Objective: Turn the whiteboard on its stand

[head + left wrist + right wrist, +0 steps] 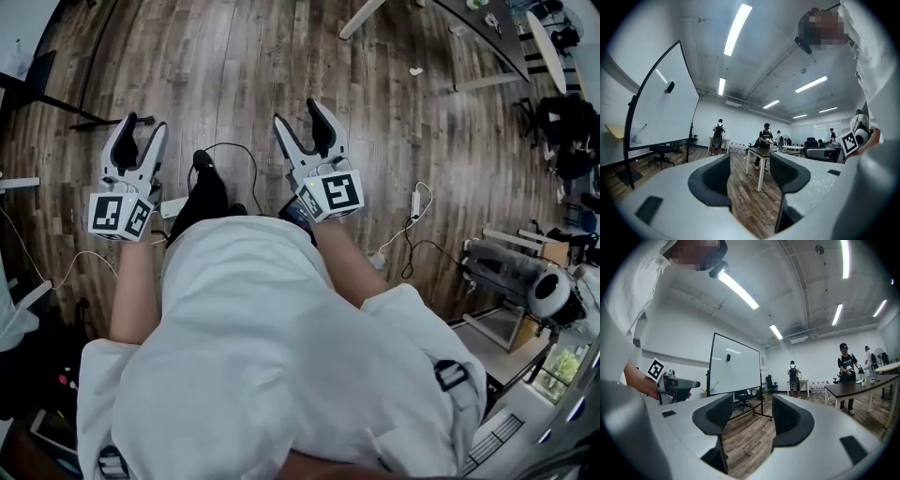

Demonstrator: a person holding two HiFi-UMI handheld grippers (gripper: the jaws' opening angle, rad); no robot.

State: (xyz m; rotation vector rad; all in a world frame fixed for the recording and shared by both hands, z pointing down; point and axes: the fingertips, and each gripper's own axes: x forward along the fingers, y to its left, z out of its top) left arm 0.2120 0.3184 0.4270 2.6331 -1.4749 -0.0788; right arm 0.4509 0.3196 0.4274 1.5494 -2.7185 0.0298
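Note:
The whiteboard [661,112] stands on its wheeled black stand at the left of the left gripper view, seen at a slant. In the right gripper view the whiteboard [733,364] is further off, beyond the jaws, with a small dark object stuck near its top. Both grippers are held in front of the person, away from the board. My left gripper [142,127] is open with only floor between its fingers, as the left gripper [750,161] shows in its own view. My right gripper [297,112] is also open and empty, and the right gripper [752,404] points toward the board's stand.
A dark-topped table [761,152] with white legs stands ahead, with several people beyond it. An office chair [743,399] sits under the whiteboard. Cables and a power strip [412,225] lie on the wood floor to the person's right. Equipment [548,291] crowds the right.

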